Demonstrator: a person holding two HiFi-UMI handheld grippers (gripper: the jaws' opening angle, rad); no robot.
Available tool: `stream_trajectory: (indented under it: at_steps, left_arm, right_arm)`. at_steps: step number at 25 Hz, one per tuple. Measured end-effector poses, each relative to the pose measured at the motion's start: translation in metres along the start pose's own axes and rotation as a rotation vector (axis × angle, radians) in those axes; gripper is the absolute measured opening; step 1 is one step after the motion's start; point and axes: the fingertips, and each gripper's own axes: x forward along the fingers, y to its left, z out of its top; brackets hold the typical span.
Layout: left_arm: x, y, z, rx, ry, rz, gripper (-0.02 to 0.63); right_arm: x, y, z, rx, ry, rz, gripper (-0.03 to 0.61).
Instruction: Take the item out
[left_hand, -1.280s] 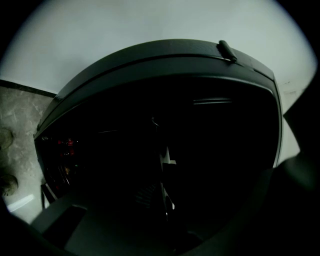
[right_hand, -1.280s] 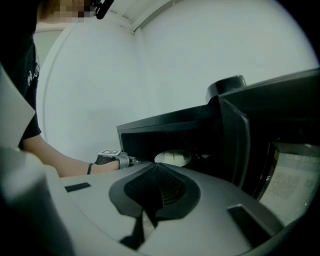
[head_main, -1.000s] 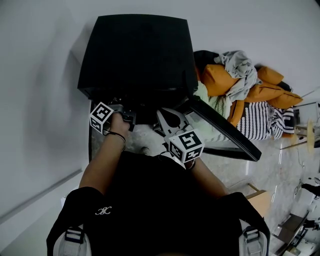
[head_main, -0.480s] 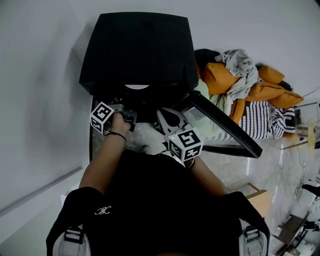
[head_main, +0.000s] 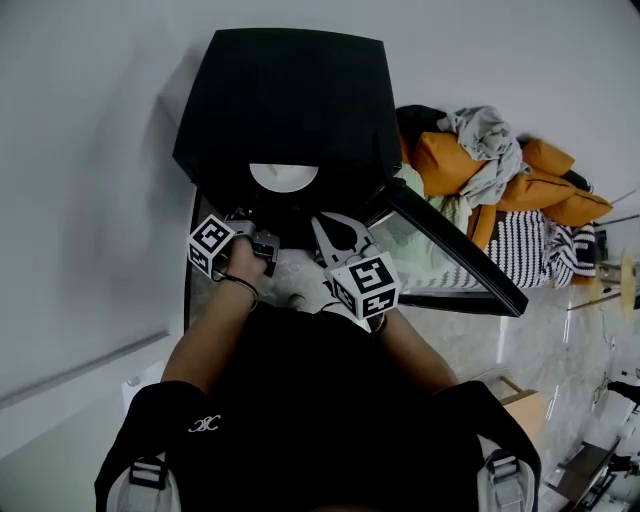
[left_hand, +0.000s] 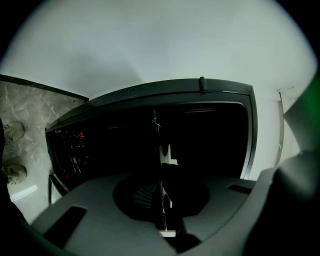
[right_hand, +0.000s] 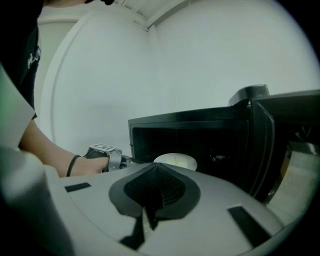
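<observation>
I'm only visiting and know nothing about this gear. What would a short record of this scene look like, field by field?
appliance: black microwave, its door swung open to the right
inside: white plate at the front of the cavity
left gripper: closed on a thin white edge, apparently the plate's rim
right gripper: jaws together, nothing between them, held in front of the opening
background: pile of orange and striped fabrics beside the microwave

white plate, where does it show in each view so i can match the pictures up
Head view: white plate at upper centre, in the mouth of the black oven.
Left gripper view: edge-on, a thin white sliver at centre, between the jaws.
Right gripper view: a pale oval at centre, just above the jaws.
Shared landmark: the black oven's dark open cavity around the plate.
</observation>
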Motion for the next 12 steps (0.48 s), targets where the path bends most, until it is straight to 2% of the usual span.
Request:
stream_trajectory:
  at_steps: [6, 12]
  left_arm:
    - [-0.012, 0.003, -0.005, -0.015, 0.006, 0.007, 0.043]
    - [-0.019, 0.003, -0.008, -0.015, 0.01, 0.006, 0.043]
  right_arm:
    - [0.012, 0.009, -0.002, -0.154, 0.036, 0.006, 0.008]
    - [0.032, 0.012, -0.002, -0.382, 0.076, 0.007, 0.008]
